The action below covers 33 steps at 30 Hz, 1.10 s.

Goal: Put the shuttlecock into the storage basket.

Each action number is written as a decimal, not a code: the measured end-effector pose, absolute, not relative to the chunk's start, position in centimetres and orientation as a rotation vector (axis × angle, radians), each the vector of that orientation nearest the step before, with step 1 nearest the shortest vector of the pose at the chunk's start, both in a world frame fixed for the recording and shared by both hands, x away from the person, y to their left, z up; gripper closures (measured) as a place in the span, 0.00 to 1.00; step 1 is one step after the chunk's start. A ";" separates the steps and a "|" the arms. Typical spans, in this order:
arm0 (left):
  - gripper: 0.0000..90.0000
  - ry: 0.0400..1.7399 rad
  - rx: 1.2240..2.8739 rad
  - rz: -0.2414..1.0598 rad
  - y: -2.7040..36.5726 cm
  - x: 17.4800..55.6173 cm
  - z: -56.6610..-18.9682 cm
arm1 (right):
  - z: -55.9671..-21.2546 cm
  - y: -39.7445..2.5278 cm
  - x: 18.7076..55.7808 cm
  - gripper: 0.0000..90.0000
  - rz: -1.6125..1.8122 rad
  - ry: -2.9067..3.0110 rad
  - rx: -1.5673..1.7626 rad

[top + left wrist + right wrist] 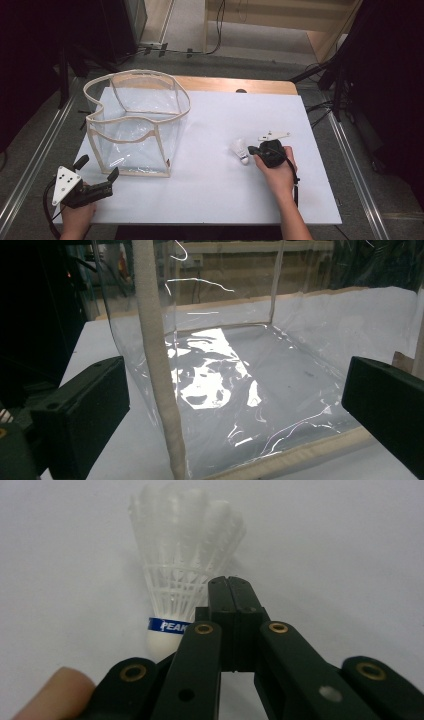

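Right hand-held gripper (231,587): jaws together, gripping nothing | shuttlecock (240,150) lies on bench (215,185) at its 10 o'clock | left hand-held gripper (97,172): jaws apart, facing clear bag (135,122) | risk: we judge closed jaws could nudge the shuttlecock, rolling it away.

The left gripper (97,167) sits low at the near left, gripped from behind by the left hand (77,212), its jaws spread wide apart and aimed forward and to the right. The right hand (280,172) reaches in from the near right, forearm angled forward and leftward, holding the right gripper (252,150) with jaws pressed together.
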<state>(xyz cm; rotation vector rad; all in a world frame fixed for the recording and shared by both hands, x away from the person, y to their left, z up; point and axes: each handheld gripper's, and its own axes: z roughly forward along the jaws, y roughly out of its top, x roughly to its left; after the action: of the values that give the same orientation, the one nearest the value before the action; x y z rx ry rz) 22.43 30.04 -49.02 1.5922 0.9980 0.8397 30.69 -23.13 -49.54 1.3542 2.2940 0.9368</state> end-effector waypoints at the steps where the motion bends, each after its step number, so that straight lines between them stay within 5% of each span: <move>1: 0.00 0.998 1.592 0.840 30.0 22.4 -49.0 | -49.5 -23.0 30.6 0.97 0.938 2.297 1.349; 6: 0.00 0.998 1.592 0.840 30.0 22.4 -49.0 | -49.1 -22.9 30.3 0.97 0.963 2.293 1.335; 11: 0.00 1.000 1.591 0.838 30.1 22.4 -49.0 | -48.4 -23.4 29.8 0.82 1.001 2.282 1.347; 13: 0.00 1.000 1.591 0.838 30.0 22.4 -49.0 | -48.0 -23.6 29.4 0.64 1.018 2.285 1.334; 17: 0.00 0.999 1.593 0.840 30.0 22.4 -49.0 | -47.5 -23.8 28.9 0.46 1.065 2.291 1.306; 18: 0.00 0.998 1.593 0.839 30.0 22.4 -49.0 | -47.2 -24.0 28.6 0.27 1.106 2.318 1.255; 19: 0.00 0.998 1.593 0.839 30.0 22.4 -49.0 | -47.2 -24.0 28.6 0.27 1.106 2.318 1.255; 21: 0.00 0.998 1.594 0.840 30.0 22.4 -49.0 | -46.9 -23.9 28.1 0.04 1.110 2.354 1.209; 33: 0.00 1.000 1.592 0.839 30.0 22.4 -49.0 | -46.6 -22.9 26.9 0.00 1.020 2.428 1.066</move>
<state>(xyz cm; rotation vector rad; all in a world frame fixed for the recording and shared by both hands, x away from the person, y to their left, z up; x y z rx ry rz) 22.44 30.03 -49.02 1.5924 0.9998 0.8390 26.92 -22.95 -46.57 1.0656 2.4280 1.0202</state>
